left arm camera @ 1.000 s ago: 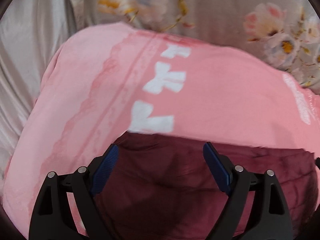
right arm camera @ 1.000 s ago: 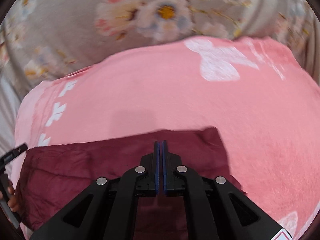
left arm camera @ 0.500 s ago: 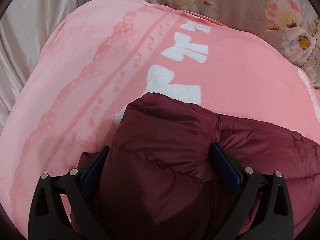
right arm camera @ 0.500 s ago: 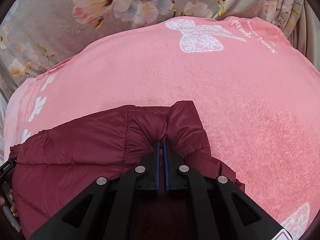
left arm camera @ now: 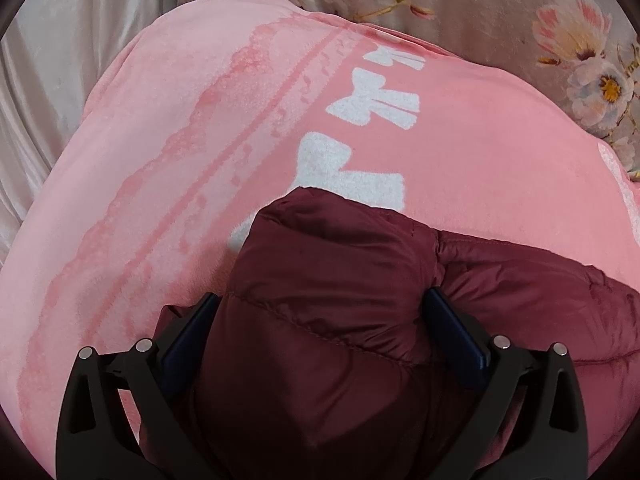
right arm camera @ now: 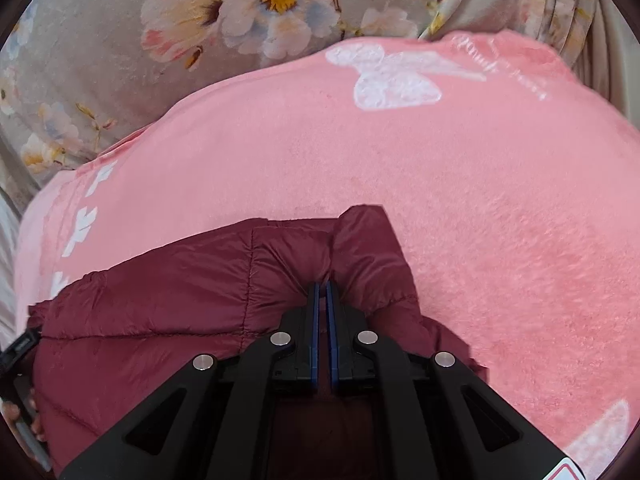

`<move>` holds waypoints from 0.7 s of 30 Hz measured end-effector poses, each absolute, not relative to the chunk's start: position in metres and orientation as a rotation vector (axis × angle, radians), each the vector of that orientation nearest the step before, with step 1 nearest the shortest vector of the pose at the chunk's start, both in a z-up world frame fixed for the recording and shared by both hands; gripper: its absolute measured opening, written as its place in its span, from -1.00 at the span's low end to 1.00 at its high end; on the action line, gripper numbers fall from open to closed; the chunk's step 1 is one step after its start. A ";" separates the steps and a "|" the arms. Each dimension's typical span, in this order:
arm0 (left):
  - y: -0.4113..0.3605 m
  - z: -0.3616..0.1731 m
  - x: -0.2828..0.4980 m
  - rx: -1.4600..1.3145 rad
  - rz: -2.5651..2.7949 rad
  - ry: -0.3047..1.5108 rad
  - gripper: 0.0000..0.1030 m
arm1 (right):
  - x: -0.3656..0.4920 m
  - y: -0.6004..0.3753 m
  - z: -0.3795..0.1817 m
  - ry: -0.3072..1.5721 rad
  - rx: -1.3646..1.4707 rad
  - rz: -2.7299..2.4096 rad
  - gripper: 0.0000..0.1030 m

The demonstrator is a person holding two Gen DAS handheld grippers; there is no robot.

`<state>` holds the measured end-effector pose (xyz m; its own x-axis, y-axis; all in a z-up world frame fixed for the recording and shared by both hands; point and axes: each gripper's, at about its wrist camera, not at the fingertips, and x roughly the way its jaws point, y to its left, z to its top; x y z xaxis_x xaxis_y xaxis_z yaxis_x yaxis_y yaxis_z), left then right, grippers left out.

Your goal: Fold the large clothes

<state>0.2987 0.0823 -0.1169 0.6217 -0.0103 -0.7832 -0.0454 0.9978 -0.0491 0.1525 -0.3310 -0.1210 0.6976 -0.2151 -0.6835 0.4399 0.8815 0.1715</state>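
Laying the maroon puffer jacket (left arm camera: 328,300) on the pink blanket (left arm camera: 180,160) – left gripper (left arm camera: 324,320) is straddling the fold, jaws wide and just opened; right gripper (right arm camera: 322,292) is pinching the corner, loosening – release only once flat

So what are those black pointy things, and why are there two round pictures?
A person holds a black grabbing tool in each hand. Each tool has two fingers and a small camera that looks along them, so each round picture is one tool's own view. In the left view, the left claw is wide open. Its jaws have just been opening, and a puffed part of the puffy dark red jacket sits between them. In the right view, the right claw is almost closed and pinches a fold of that jacket. Its jaws have just been opening a little. The jacket lies on a pink blanket with white bows, and a flowered cloth lies behind it. The person is folding the jacket.
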 end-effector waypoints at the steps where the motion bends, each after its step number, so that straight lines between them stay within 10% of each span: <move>1: 0.085 -0.113 0.295 -0.076 0.021 0.897 0.89 | 0.143 -0.314 -0.108 0.680 0.326 -0.319 -0.77; 21: 0.037 -0.092 0.165 -0.050 -0.166 0.942 0.89 | 0.129 -0.132 -0.133 0.814 0.189 0.057 -0.79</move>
